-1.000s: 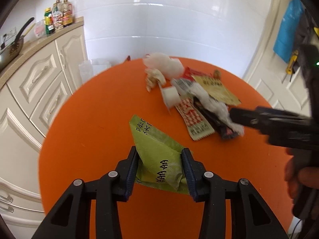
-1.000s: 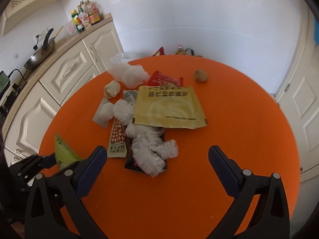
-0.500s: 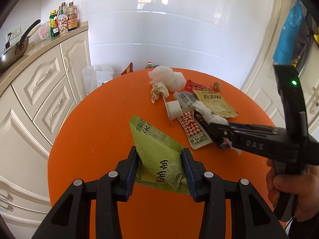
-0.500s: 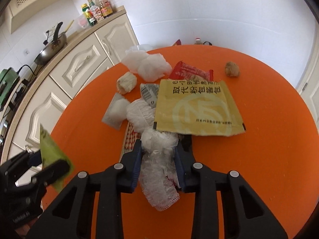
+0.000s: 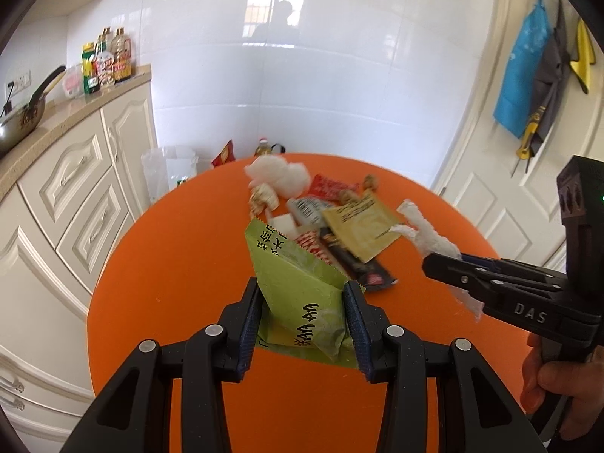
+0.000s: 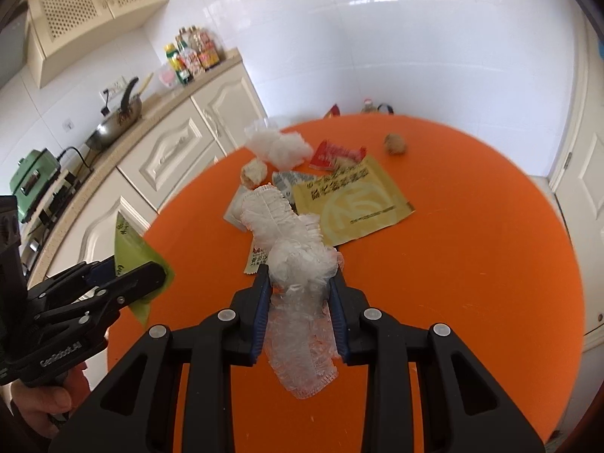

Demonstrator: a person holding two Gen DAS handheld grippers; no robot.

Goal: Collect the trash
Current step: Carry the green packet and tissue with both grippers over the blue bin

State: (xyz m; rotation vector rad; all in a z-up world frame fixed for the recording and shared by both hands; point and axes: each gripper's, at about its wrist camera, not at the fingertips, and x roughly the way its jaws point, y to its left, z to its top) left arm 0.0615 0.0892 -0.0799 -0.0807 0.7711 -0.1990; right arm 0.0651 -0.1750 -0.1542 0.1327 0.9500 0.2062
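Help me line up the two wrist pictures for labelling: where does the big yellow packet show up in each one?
Left wrist view: the yellow packet lies right of centre on the orange table, beyond the green wrapper held in the left tongs.
Right wrist view: the yellow packet lies at centre, beyond the white plastic wad held in the right tongs.
Shared landmark: the fluffy white clump at the table's far side.
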